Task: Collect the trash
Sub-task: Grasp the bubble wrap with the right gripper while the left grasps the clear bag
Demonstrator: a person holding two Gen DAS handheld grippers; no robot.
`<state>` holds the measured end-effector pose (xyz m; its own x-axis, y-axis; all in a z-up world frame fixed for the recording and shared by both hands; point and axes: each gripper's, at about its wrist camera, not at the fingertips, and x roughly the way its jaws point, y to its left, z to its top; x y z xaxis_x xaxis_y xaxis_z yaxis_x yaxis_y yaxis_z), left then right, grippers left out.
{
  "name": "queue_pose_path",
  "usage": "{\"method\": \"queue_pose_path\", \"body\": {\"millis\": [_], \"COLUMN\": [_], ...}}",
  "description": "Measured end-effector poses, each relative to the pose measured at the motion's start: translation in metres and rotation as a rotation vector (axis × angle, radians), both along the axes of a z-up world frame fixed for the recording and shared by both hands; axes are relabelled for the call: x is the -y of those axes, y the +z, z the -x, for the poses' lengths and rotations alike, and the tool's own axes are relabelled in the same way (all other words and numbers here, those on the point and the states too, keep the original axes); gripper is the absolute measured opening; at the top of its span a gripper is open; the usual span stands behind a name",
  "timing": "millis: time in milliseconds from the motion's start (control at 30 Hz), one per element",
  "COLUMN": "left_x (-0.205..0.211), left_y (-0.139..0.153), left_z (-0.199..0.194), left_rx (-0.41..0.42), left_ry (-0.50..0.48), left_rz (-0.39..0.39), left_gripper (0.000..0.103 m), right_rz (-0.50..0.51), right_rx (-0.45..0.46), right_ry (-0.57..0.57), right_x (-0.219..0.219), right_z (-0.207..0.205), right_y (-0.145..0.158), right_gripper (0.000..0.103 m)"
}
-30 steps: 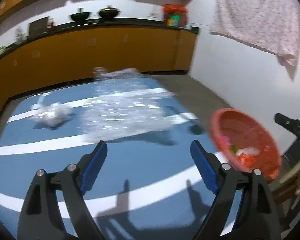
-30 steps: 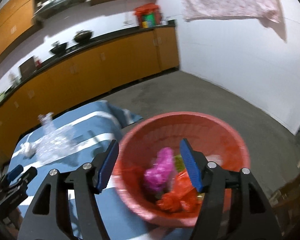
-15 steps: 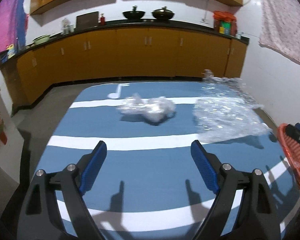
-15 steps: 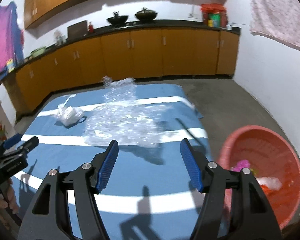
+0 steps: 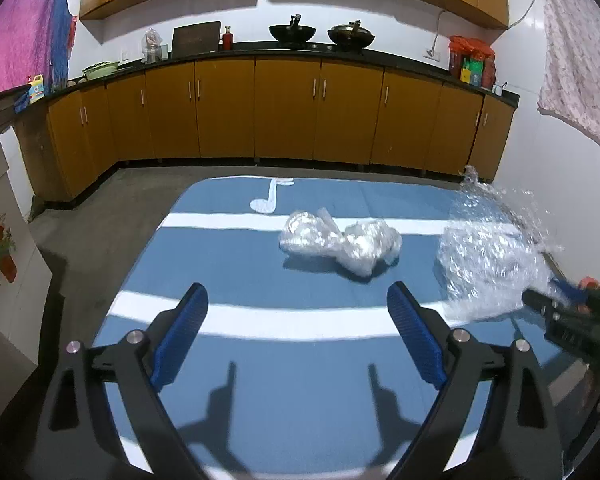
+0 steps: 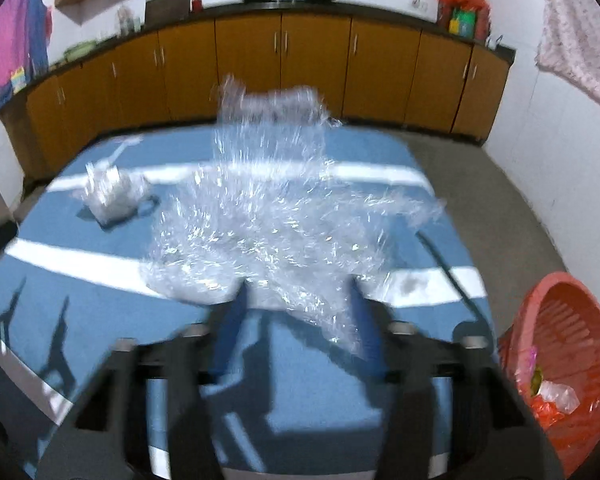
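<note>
Closing on the near edge of the clear plastic sheet is the step judged to be in hand, and the right tongs have just been narrowing, with a fold of the film between the two blue pads. The right wrist view is blurred, so it cannot be told whether the pads already press on the film or only flank it. The sheet lies crumpled and spread over the right half of the blue striped tabletop, its far end standing up. A smaller crumpled plastic bag lies near the tabletop's middle, apart from the sheet and to its left. The red basket is seen off the tabletop's near right corner, with other scraps already in it.

The left tongs are held wide and empty over the near part of the tabletop, aimed toward the small bag.

For a sound grasp, a bunched fold should be taken rather than a single thin layer, since slick film is likely to slip from the pads. The sheet is judged light but broad; it should be lifted clear before being carried right to the basket, so that the trailing edge is not dragged across the small bag. The bag may be left for the left tongs
</note>
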<state>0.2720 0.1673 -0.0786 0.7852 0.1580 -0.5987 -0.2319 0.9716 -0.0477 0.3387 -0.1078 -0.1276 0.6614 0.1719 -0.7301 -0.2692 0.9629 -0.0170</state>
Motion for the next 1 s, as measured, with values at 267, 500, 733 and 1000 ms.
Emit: {"method": "queue_pose_path", "body": {"millis": [267,500,733,1000], "left_x": [0.001,0.021,0.031,0.027], "left_y": [-0.005,-0.009,-0.035,-0.052], "left_z": [-0.034,-0.081,-0.128,-0.14], "left_rx": [-0.019,-0.061,-0.195,-0.245], "left_ry": [-0.018,-0.06,-0.099,-0.11], "left_rz": [0.016,-0.013,-0.014,0.05], "left_gripper": [0.09,0.09,0.079,0.039], "right_rz": [-0.026,-0.086,-0.124,-0.155], "right_rx": [-0.01,-0.001,0.004,-0.001], "right_ry": [-0.033,-0.08,-0.097,-0.129], "right_x": [0.014,0.037,0.049,0.054], "right_z": [0.009,0.022,0.027,0.031], "right_y": [0.0,0.01,0.017,0.021], "right_gripper": [0.01,0.01,0.01,0.01]}}
